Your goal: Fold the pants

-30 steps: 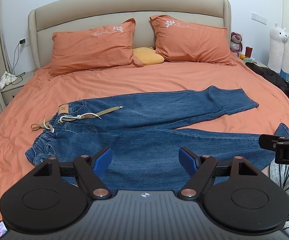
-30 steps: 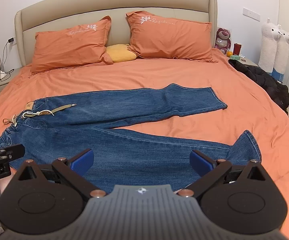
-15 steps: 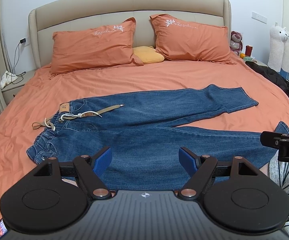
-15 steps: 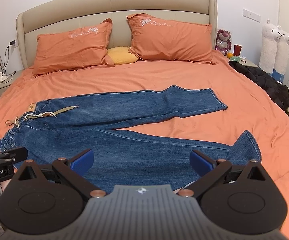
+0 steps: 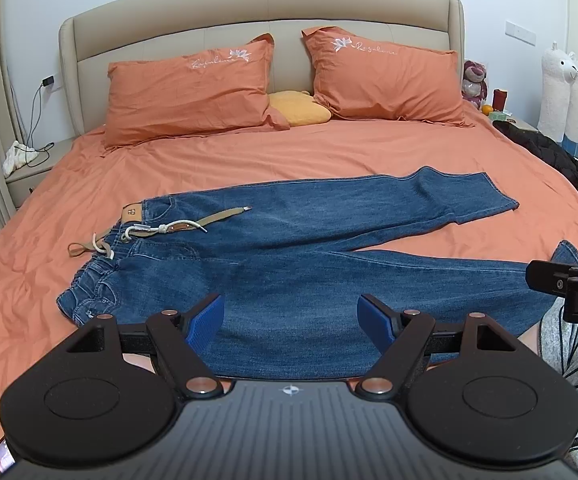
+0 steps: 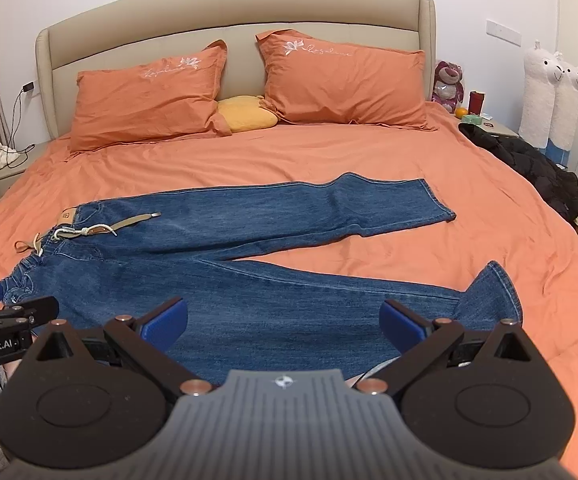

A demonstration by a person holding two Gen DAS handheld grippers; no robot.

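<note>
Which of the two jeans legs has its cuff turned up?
The near leg, closest to the grippers: its cuff curls upward at the right end. The far leg lies flat.

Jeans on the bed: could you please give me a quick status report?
Left gripper open, right gripper open, both empty. Jeans flat, unfolded, legs splayed apart. Belt and drawstring loose at waistband.

Jeans (image 5: pixel 329 264) near edge hidden — behind left gripper (image 5: pixel 291 316).
</note>
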